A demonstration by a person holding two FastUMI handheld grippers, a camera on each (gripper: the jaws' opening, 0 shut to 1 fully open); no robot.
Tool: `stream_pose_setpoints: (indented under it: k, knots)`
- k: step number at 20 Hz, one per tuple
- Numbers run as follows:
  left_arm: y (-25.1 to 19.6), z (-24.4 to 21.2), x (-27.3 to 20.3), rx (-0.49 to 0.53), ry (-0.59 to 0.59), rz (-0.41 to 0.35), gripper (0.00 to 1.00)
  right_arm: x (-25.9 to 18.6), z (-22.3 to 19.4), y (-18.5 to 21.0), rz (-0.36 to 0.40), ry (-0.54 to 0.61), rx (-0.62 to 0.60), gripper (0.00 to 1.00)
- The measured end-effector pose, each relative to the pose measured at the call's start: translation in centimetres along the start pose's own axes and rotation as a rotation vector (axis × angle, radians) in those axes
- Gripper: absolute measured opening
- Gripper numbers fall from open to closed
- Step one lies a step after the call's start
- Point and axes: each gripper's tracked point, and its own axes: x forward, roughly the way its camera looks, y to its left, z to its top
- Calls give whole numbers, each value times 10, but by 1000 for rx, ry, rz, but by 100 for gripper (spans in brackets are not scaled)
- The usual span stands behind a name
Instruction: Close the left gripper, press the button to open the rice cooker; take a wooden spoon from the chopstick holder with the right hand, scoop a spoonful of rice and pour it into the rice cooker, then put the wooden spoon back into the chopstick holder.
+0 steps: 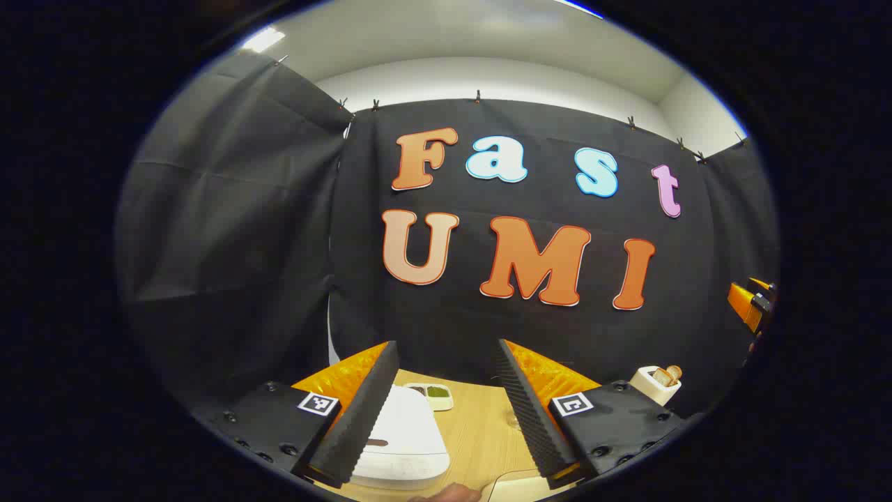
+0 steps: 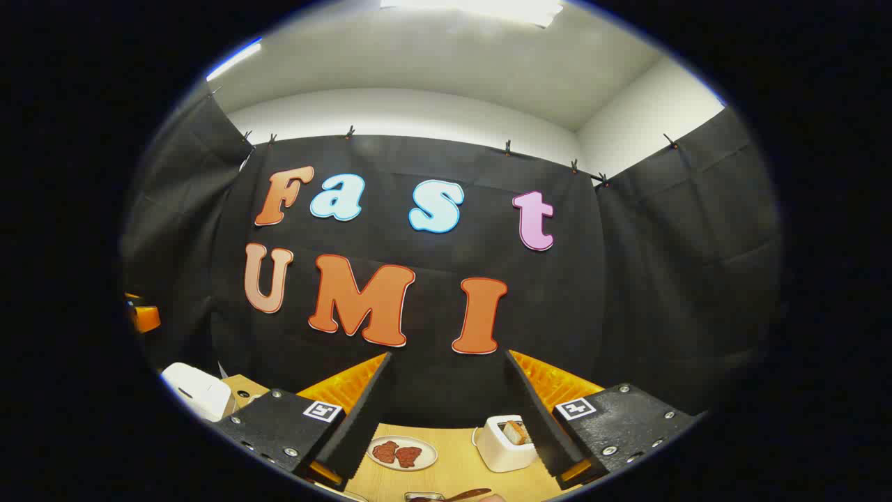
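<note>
Your left tool (image 1: 446,411) gapes wide and empty above the shut rice cooker (image 1: 404,439) on the bench (image 1: 481,432). Your right tool (image 2: 446,418) is also wide open, holding nothing; the holder (image 2: 503,443) with its spoon (image 2: 514,431) stands just ahead.

Left gripper (image 1: 446,411) and right gripper (image 2: 449,418), jaws wide apart, both raised, empty.
</note>
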Motion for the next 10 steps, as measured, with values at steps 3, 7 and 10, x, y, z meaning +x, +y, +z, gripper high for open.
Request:
stream_pose_setpoints:
  k: [3, 7, 10]
  knots:
    - [-8, 0, 0, 25, -4, 9, 97, -4, -14, -7, 13, 25, -2, 96]
    - [-19, -9, -1, 69, 13, 18, 97, -6, -17, -19, 0, 39, 2, 99]
    - [-30, -13, -2, 81, 22, 1, 97, -8, -21, -22, -1, 49, -5, 96]
